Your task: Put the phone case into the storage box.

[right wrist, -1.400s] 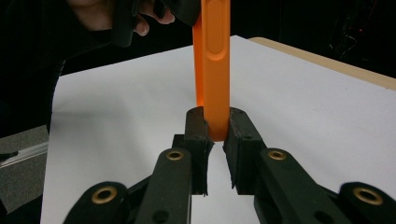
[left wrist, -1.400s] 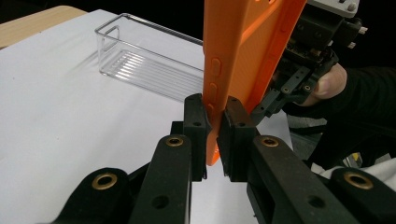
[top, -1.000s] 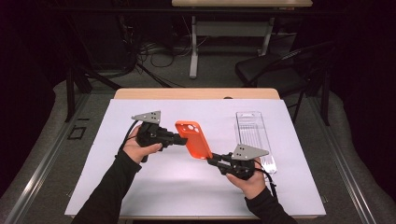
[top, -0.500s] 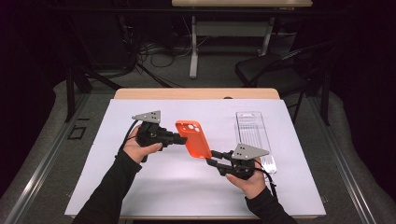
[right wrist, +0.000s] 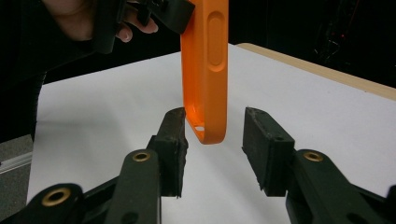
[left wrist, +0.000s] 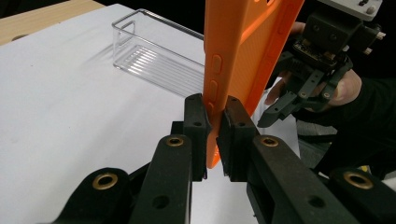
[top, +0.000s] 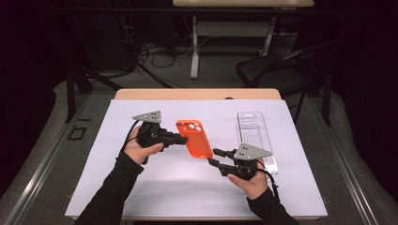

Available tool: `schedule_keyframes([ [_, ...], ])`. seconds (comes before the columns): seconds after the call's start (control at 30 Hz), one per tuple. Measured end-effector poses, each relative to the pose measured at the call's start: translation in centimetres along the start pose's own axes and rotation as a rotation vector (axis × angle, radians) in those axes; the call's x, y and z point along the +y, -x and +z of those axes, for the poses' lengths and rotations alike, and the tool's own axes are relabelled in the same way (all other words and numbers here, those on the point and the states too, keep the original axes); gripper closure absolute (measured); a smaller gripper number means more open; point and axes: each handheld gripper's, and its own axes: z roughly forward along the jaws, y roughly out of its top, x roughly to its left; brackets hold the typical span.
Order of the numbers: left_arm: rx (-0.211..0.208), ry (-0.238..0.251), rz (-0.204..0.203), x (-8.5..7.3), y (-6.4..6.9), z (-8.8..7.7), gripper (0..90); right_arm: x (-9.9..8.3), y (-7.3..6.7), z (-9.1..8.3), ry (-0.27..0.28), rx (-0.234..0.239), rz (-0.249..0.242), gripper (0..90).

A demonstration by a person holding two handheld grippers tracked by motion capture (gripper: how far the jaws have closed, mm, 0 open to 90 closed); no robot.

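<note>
The orange case [top: 193, 138] hangs upright above the surface [top: 155, 187] at centre, clenched by the left gripper [top: 177, 138] from nine o'clock. The right gripper [top: 215, 157], at five o'clock, has just been opening; its jaws straddle the lower corner untouched. Judged a handover; next, withdraw right clear.

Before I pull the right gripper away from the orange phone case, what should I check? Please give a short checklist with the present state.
1. Left gripper fingers clamp the orange phone case edge: ok.
2. Right gripper fingers, which have just been opening, stand apart from the case: ok.
3. Case is held above the white mat, not resting on it: ok.
4. Clear tray is upright and has nothing in it: ok.
5. Left grip is firm enough alone: cannot tell.
</note>
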Motion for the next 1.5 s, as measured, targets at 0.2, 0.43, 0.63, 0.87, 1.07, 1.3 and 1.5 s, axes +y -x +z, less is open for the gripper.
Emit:
schedule_keyframes([
  [0.2, 0.042, -0.013, -0.015, -0.1, 0.1, 0.0, 82.4, 0.1, -0.1, -0.1, 0.01, -0.006, -0.012, 54.1],
  [0.43, 0.084, -0.028, -0.035, -0.2, 0.3, 0.0, 82.3, 0.2, -0.1, -0.1, 0.013, -0.022, -0.022, 50.5],
  [0.63, 0.124, -0.018, -0.077, -0.4, 0.5, 0.1, 82.3, 0.5, -0.3, -0.2, 0.043, -0.035, -0.032, 51.3],
  [0.87, 0.158, -0.036, -0.104, -0.6, 0.8, 0.2, 82.5, 0.7, -0.5, -0.1, 0.055, -0.036, -0.035, 50.6],
  [1.07, 0.224, -0.054, -0.121, -0.5, 1.4, 0.4, 82.5, 0.8, -0.7, -0.1, 0.048, -0.009, -0.036, 52.4],
  [1.3, 0.26, -0.062, -0.161, -0.6, 1.6, 0.6, 82.6, 1.0, -0.9, -0.1, 0.02, -0.041, -0.061, 50.7],
  [1.5, 0.297, -0.077, -0.179, -0.6, 1.9, 0.9, 82.6, 1.1, -0.9, -0.2, 0.02, -0.056, -0.06, 49.3],
])
